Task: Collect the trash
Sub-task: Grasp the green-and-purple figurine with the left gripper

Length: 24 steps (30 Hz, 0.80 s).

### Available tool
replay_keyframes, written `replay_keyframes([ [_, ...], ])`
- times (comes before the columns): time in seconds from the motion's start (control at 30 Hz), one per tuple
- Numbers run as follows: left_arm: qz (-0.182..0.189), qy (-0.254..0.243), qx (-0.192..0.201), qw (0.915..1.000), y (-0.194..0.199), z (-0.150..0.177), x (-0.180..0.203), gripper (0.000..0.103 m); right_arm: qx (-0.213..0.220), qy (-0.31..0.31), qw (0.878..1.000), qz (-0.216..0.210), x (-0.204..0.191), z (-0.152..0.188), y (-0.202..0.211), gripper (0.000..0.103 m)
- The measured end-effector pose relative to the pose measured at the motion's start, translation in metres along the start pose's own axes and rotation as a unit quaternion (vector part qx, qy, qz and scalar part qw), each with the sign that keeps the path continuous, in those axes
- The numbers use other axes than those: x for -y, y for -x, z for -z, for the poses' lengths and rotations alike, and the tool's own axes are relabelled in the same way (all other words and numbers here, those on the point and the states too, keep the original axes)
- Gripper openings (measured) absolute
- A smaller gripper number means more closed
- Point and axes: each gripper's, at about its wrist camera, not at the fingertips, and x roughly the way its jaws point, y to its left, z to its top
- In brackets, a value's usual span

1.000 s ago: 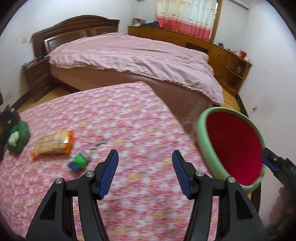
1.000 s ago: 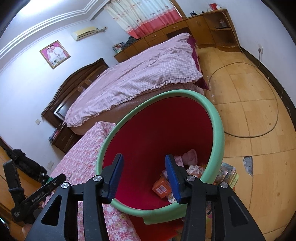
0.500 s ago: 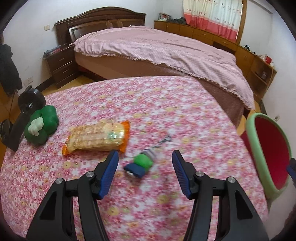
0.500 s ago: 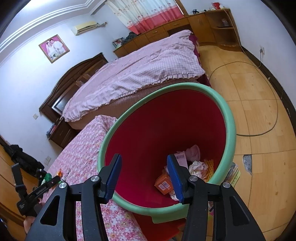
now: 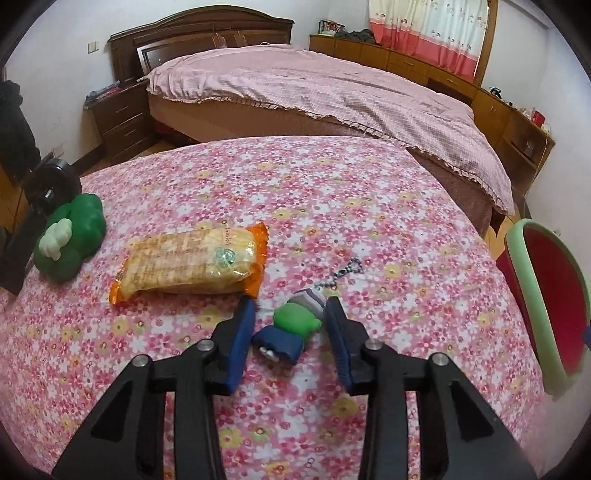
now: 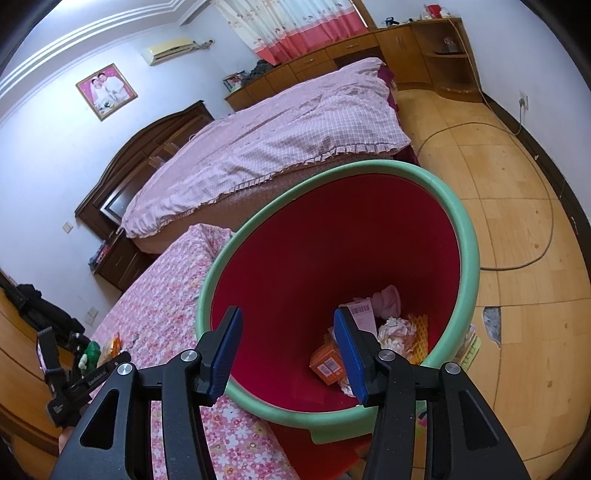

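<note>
Down on the flowered cloth (image 5: 369,206), the small green-and-blue figure (image 5: 290,328) lies between the left gripper (image 5: 290,334) fingers; its jaws have just been closing, and whether the pads touch it is hard to tell. Beside it lies an orange cracker packet (image 5: 192,264). The right gripper (image 6: 288,352), half open and empty, straddles the near rim of the red bin (image 6: 332,240), its trash partly hidden.

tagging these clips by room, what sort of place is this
A bedroom in a home, most likely: a large bed with a dark wooden headboard, a bedside drawer unit, and a curtained window above low wooden cabinets.
</note>
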Motion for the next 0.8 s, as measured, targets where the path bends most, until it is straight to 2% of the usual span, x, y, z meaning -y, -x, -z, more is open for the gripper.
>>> replay_keyframes([
  [0.03, 0.005, -0.001, 0.0, 1.0, 0.001, 0.0, 0.001, 0.028, 0.001, 0.001, 1.0, -0.001, -0.001, 0.0, 0.001, 0.053],
  [0.37, 0.028, 0.03, 0.003, 0.9992, 0.034, 0.013, -0.018, 0.028, 0.003, 0.028, 0.999, -0.023, -0.026, 0.005, 0.009, 0.053],
  [0.8, -0.033, 0.102, 0.042, 0.9934, 0.085, 0.016, -0.097, 0.028, -0.016, 0.105, 0.992, -0.069, -0.11, 0.02, -0.001, 0.053],
])
